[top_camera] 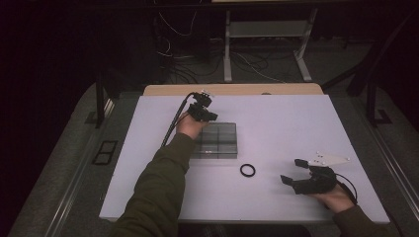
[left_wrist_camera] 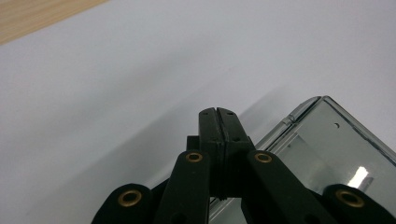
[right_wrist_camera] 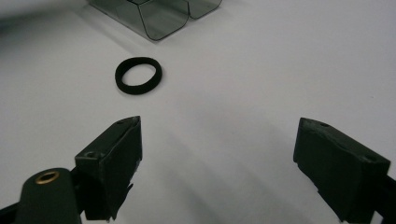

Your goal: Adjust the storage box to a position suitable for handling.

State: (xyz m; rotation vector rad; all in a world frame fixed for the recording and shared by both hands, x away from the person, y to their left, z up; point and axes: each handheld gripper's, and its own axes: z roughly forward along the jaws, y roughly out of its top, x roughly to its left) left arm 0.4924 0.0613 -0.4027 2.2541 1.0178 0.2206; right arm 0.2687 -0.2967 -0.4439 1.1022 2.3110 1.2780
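While the left claw (top_camera: pixel 208 114) was held clenched over the box (top_camera: pixel 223 143), the right claw (top_camera: pixel 296 172) was kept released, aimed at the ring (top_camera: pixel 247 170) for pickup.

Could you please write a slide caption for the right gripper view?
Open right claw faces a black ring on the white table, clear box beyond.

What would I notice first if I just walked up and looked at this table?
Probably the small black ring lying alone on the white table, right in front of the open right tongs. Next, the clear box with compartments behind it, where the left tongs are shut at its far edge.
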